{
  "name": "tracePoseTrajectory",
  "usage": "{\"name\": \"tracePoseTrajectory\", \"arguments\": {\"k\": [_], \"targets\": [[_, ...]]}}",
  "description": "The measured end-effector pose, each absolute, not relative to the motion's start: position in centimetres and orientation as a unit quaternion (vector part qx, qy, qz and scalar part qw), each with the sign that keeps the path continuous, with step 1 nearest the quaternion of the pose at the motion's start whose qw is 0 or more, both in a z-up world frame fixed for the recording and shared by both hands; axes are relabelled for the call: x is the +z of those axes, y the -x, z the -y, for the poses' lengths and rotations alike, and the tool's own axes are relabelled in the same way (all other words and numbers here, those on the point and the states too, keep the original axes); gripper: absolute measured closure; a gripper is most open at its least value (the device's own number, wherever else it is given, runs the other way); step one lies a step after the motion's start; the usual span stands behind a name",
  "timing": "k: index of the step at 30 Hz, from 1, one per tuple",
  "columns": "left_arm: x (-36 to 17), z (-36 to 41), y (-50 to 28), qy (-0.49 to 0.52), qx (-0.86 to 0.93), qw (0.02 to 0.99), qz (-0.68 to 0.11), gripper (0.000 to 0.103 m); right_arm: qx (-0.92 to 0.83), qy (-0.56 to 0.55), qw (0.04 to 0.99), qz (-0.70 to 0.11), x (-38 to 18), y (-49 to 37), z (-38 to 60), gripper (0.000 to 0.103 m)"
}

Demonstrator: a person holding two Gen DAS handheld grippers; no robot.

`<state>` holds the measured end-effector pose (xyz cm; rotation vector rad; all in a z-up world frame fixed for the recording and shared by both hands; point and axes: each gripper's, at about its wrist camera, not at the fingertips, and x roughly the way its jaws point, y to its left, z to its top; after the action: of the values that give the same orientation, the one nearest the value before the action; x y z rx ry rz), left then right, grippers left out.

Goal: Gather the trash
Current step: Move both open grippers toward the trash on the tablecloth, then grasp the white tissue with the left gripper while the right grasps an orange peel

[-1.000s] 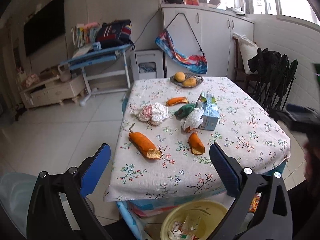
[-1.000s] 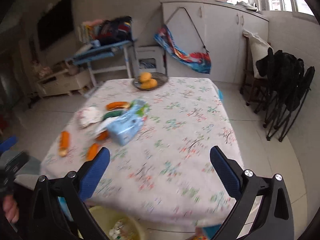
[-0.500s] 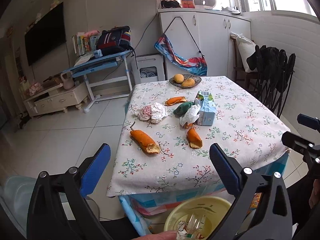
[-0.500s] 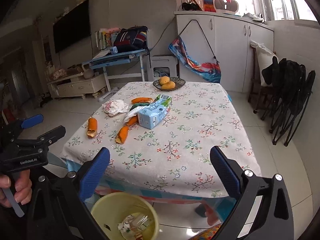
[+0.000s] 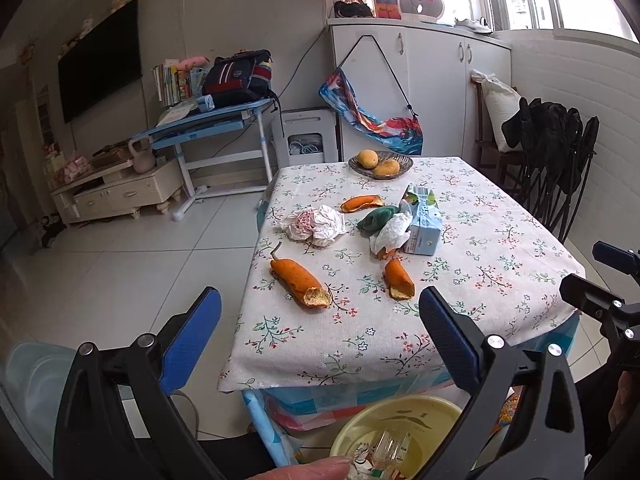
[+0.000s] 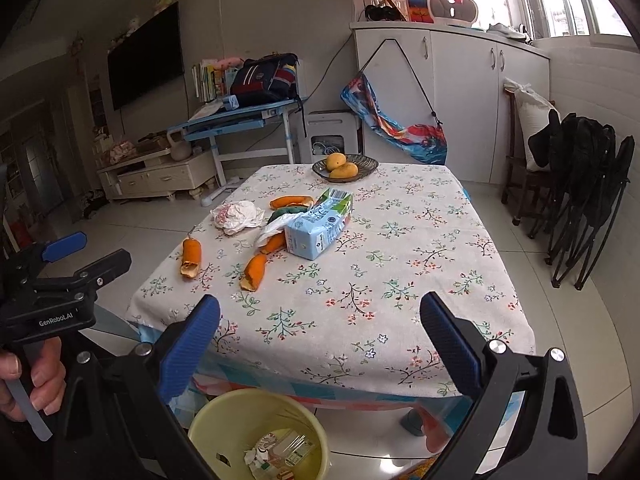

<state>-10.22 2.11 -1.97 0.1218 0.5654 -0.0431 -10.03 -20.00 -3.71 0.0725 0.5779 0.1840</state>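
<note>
Trash, assorted, lying on the surface (image 6: 400, 280) ahead of both hand-held grippers; none collected at this moment.

Surface: floral cloth, square, reaching from just beyond the fingertips to the far fruit dish (image 6: 345, 167), which holds two mangoes and is probably not trash.

Bin (image 6: 256, 432): yellow, on the floor below and just in front of the fingers, part filled with wrappers.

Left hand-held gripper (image 5: 320, 320): fingers spread wide, nothing between them, short of the near edge of the surface.

Right hand-held gripper (image 6: 320, 320): likewise spread and empty, short of the same edge.

Milk carton (image 6: 318, 228): pale blue, lying on its side, well ahead and slightly left of the right hand-held gripper's centre line.

Crumpled wrapper (image 5: 316, 224): white and pink, ahead of the left hand-held gripper, beyond the peels.

White tissue (image 5: 390, 232): bunched against the carton's left side.

Green item (image 5: 378, 216): just behind the tissue; its nature is hard to make out.

Orange peels: one long (image 5: 298, 278) with a stem, nearest the left hand-held gripper; one shorter (image 5: 398, 280) to its right; one (image 5: 362, 203) farther back; a fourth scrap partly under the tissue.

Risks, as judged: peels are limp and may slip or tear in a pinch; tissue, carton and green item touch, so lifting one may drag another; the carton may drip if not empty; a drop toward the bin may miss, since its rim is partly hidden.

Hidden: bin cut off by the fingers in both views; carton contents unknown.
</note>
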Motion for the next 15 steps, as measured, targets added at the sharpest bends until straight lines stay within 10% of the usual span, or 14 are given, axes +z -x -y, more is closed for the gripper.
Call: {"name": "tracePoseTrajectory", "arguments": {"k": [15], "targets": [[-2.2,-3.3,10.0,-0.052,-0.005,0.955,-0.292,0.007,0.123,-0.043,0.938,-0.322,-4.8,6.4,16.2,0.007]]}}
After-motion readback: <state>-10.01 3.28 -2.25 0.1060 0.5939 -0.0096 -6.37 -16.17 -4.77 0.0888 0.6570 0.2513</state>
